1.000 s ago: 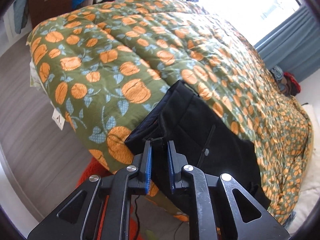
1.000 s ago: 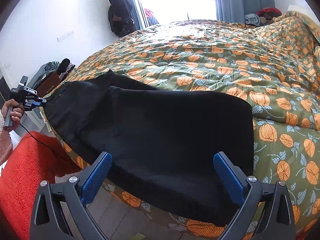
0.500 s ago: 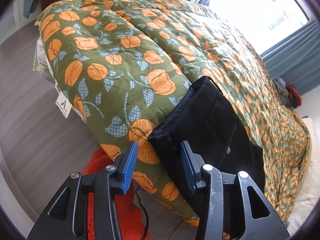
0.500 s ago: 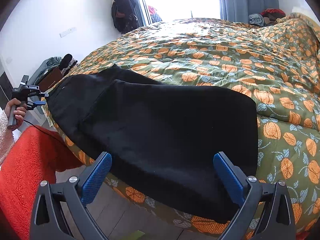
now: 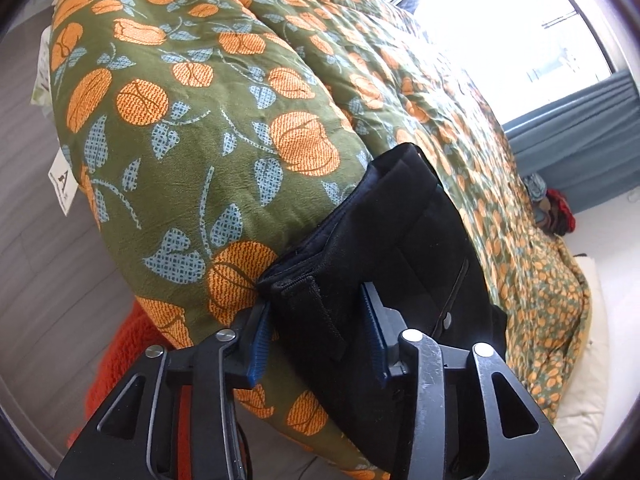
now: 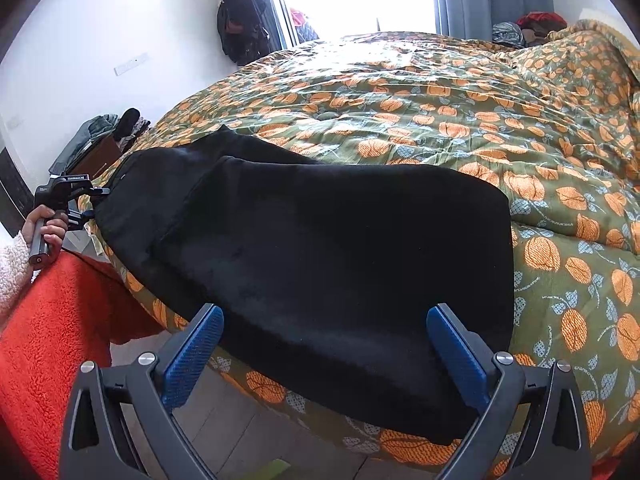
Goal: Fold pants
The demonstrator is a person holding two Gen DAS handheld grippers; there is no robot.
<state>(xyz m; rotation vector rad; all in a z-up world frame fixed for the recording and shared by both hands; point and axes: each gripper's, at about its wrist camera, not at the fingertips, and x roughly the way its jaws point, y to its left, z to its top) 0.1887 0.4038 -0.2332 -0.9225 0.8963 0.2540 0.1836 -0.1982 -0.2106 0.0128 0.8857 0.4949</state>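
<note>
Left gripper (image 5: 316,332), jaws closing around the soft, limp black pants' (image 5: 404,248) thick waistband corner, a sound hold.

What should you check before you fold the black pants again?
1. Left gripper around the pants' waistband corner: ok; jaws are closing, cloth between them.
2. Left grip tight: cannot tell.
3. Right gripper open: ok, pads wide apart.
4. Right gripper holding the pants: not ok; it hovers at the near edge.
5. Pants lying flat, legs stacked, on the quilt: ok.
6. Pants fully on the bed: not ok; the near edge hangs over the side.
</note>
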